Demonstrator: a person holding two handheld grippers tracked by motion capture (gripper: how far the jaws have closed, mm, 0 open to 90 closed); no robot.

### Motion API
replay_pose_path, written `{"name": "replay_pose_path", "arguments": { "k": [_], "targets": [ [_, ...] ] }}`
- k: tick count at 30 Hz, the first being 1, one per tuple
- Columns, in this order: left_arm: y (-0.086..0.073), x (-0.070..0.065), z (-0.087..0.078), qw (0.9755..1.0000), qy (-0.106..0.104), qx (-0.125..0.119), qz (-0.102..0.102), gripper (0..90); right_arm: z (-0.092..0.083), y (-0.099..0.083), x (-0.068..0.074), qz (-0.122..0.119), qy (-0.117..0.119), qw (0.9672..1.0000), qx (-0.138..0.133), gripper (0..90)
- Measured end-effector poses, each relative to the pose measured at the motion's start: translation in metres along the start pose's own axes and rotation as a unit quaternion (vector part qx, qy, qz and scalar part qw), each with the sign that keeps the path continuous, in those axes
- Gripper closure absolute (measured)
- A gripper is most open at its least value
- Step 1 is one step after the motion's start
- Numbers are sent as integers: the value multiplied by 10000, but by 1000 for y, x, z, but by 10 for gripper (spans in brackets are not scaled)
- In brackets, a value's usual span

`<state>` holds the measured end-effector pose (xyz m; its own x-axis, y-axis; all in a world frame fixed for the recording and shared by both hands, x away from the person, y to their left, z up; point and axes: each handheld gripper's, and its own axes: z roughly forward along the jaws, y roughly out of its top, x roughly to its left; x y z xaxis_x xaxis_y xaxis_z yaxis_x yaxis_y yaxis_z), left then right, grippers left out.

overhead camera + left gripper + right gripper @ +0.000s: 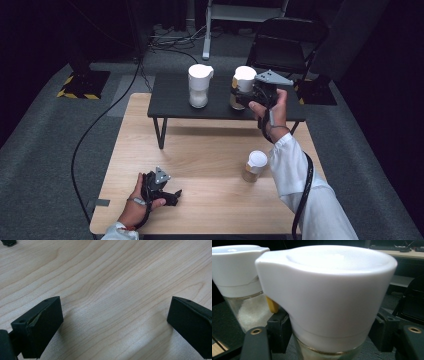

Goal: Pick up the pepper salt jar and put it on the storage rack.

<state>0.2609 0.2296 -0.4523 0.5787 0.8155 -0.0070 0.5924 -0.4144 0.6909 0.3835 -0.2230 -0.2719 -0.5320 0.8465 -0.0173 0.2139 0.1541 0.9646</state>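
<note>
Presently the right gripper (252, 94) is clamped on the glass body of a white-lidded jar (243, 86) over the black shelf (172, 102): rigid, slippery, breakable, likely top-heavy, so best held below the lid.

No legible text, label, brand, number or sign was found in any view. The white-lidded jar (325, 302) clamped between the right gripper's fingers (278, 331) carried a plain lid; the yellow patch beside the left-hand finger bore no readable print. The second jar (239, 285), beyond those fingers, was likewise unmarked. The bare wooden tabletop (112, 290) between the left gripper's fingers (40, 325) showed grain only. The yellow-black hazard striping (75, 92) on the floor carried no characters.
</note>
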Motion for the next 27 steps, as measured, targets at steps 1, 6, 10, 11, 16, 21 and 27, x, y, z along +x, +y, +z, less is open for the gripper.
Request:
{"name": "replay_pose_path", "arguments": {
  "k": [1, 6, 10, 11, 16, 21, 27],
  "targets": [
    [0, 0, 0, 10000, 0, -1, 0, 0, 1, -1, -1, 24, 23, 10000, -6, 297],
    [0, 0, 0, 10000, 0, -1, 0, 0, 5, -5, 0, 40, 32, 10000, -6, 296],
    [0, 0, 0, 10000, 0, 0, 2, 0, 6, -6, 1, 11, 25, 10000, -16, 297],
    [0, 0, 0, 10000, 1, 0, 1, 0, 6, -7, 1, -15, 14, 10000, -22, 296],
    [0, 0, 0, 10000, 2, 0, 2, 0, 6, -9, 4, -34, -13, 10000, -54, 295],
    [0, 0, 0, 10000, 1, -1, 1, 0, 6, -11, 5, -15, -29, 10000, -83, 291],
    [0, 0, 0, 10000, 0, -1, 3, 0, 7, -11, 5, 27, -56, 9999, -97, 262]
  ]
}}
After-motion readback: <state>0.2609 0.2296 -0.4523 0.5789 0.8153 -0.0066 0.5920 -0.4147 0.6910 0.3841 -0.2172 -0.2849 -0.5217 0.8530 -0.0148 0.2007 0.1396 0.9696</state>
